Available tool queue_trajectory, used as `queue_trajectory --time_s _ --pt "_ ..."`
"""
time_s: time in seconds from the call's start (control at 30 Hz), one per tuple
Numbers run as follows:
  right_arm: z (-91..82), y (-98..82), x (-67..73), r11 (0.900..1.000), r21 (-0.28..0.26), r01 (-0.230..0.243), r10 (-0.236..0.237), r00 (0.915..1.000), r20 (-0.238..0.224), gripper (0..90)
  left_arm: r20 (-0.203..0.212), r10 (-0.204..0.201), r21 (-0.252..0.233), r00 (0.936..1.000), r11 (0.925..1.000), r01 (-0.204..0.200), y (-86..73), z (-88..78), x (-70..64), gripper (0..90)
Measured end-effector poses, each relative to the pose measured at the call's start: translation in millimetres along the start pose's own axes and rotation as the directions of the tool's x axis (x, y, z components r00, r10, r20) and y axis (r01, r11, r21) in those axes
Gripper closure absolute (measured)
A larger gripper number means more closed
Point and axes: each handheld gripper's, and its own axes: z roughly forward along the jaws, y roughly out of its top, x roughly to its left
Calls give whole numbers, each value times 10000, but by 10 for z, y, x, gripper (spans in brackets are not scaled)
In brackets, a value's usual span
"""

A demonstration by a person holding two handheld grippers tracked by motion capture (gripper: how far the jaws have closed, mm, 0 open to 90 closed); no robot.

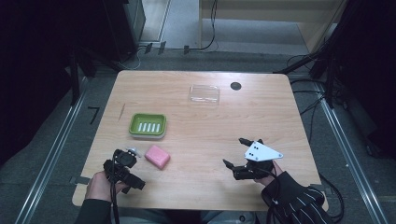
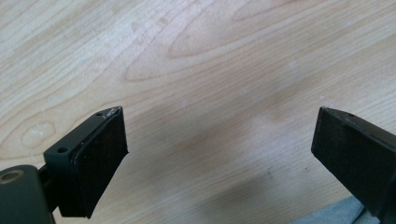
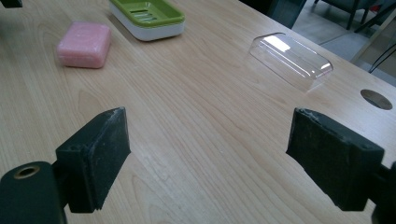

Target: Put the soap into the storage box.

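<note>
Left claw (image 1: 122, 164) low at the desk's (image 1: 201, 140) near-left corner, held in a bare hand (image 1: 99, 184), cable trailing off the near edge. In the left gripper view (image 2: 219, 140) jaws spread wide, nothing between them, just bare wood grain below; a sliver of grey floor past the desk edge at bottom right.

Pink soap bar (image 1: 157, 157) flat on the desk just right of the left claw, apart from it. Also seen at top left of the right gripper view (image 3: 84, 44).

Green soap dish (image 1: 148, 125) with slotted white insert just behind the soap, near but not touching. White base under the green top visible in the right gripper view (image 3: 147, 17).

Clear plastic lid (image 1: 204, 93) farther back, centre-right, well apart from the dish; lying dome side up (image 3: 290, 59).

Dark round grommet (image 1: 236, 86) in the desktop just right of the lid, near the far edge (image 3: 376, 99).

Right claw (image 1: 236, 152) at near-right, in a black gloved hand (image 1: 294, 193), grey three-cornered plate on top, pointing left toward the desk's middle. Jaws wide apart and empty (image 3: 208, 154), bare desk between them.
</note>
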Motion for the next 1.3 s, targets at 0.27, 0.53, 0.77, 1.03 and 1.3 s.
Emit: queue_trajectory --time_s 0.27,0.53,0.77,1.03,1.3 --pt "2 2 0 10000 14 -8 8 10000 1 137 -47 194 -72 9998 9998 -194 73 4 -19 41" --pt "2 1 -1 10000 9 -6 6 10000 2 137 -8 487 -110 9988 9988 -487 181 3 -47 42" --pt "1 1 -1 10000 8 -1 1 10000 4 137 -70 610 -169 9981 9980 -611 279 6 -81 46" --pt "2 1 0 10000 14 -7 7 10000 -1 137 21 756 -194 9971 9970 -755 382 -5 -129 45" --pt "5 1 -3 10000 -6 3 -3 10000 2 137 109 880 -270 9961 9958 -877 497 10 -140 45"
